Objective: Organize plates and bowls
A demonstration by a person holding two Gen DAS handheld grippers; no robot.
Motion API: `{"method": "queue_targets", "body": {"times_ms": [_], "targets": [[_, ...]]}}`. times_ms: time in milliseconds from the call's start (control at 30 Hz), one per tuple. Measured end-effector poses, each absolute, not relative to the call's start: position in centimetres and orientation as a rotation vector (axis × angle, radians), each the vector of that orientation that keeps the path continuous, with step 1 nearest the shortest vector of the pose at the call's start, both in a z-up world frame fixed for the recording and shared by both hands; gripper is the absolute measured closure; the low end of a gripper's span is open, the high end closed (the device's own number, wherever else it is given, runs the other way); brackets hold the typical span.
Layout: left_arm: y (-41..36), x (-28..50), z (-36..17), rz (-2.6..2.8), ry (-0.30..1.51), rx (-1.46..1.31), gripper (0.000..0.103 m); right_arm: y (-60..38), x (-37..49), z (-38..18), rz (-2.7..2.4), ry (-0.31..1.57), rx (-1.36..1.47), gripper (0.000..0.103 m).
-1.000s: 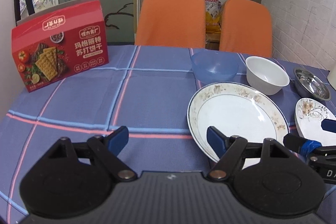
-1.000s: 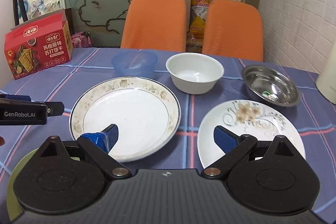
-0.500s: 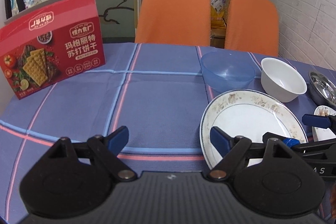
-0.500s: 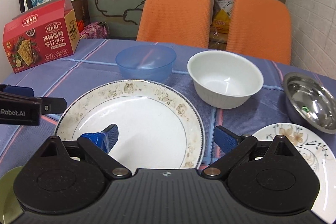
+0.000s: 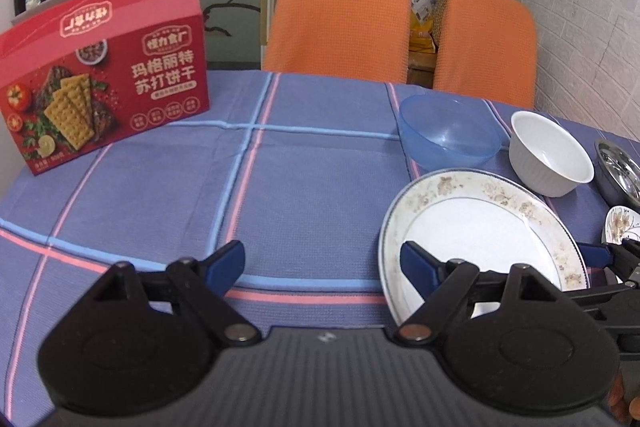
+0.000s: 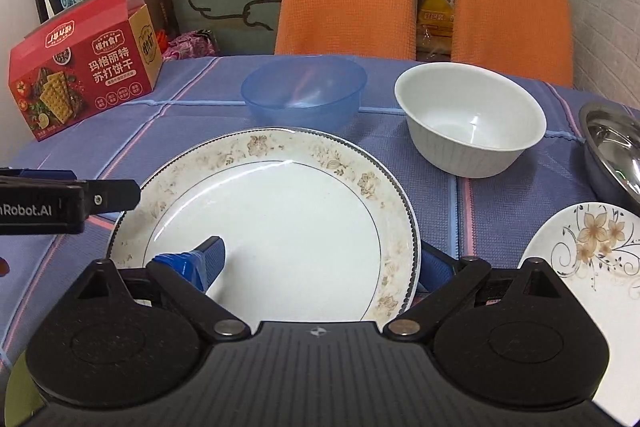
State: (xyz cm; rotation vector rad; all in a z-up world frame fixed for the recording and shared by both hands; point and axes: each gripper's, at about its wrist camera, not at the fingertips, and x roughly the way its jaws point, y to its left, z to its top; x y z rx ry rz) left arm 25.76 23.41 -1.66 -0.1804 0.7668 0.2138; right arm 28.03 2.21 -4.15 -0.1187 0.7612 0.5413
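Two grippers noted. Left gripper (image 5: 322, 261) spread, empty, above tablecloth (image 5: 312, 167). Right gripper (image 6: 320, 263) spread astride large floral plate (image 6: 264, 223), centre table; rim not yet pinched. Risk: glazed rim slipping, striking white bowl (image 6: 470, 121) behind.

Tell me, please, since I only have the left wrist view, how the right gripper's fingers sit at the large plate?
Observer: The right gripper is open, with one finger over the large plate's white centre and the other outside its right rim.
Operator: Thank you. What lies right of that plate?
Observer: A small flowered plate lies flat there, apart from it, with a strip of tablecloth between them.
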Motion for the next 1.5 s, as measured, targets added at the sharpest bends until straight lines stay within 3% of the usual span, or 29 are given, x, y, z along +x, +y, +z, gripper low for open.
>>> {"method": "queue_targets", "body": {"times_ms": [633, 767, 1100, 1200, 1267, 1500], "targets": [[20.5, 28.7, -4.7, 0.147, 0.802, -0.128, 0.010, 1.0, 26.4, -5.6, 0.569, 0.636, -0.157, 0.016], [20.4, 28.7, -4.9, 0.155, 0.798, -0.116, 0.003, 1.0, 26.4, -5.7, 0.575, 0.632, -0.156, 0.016], [20.3, 28.7, -4.8, 0.134, 0.800, -0.112, 0.003, 1.2, 26.1, -5.6, 0.605, 0.660, -0.148, 0.017], [19.6, 28.6, -4.7, 0.099, 0.781, -0.099, 0.015, 2.2, 25.4, -5.7, 0.606, 0.655, -0.160, 0.016], [19.0, 28.5, -4.4, 0.060, 0.776, -0.092, 0.032, 2.3, 25.5, -5.7, 0.613, 0.652, -0.159, 0.017], [18.4, 27.9, -2.1, 0.038, 0.776, -0.120, 0.041, 1.7, 24.4, -3.6, 0.578, 0.651, -0.117, 0.017]]}}
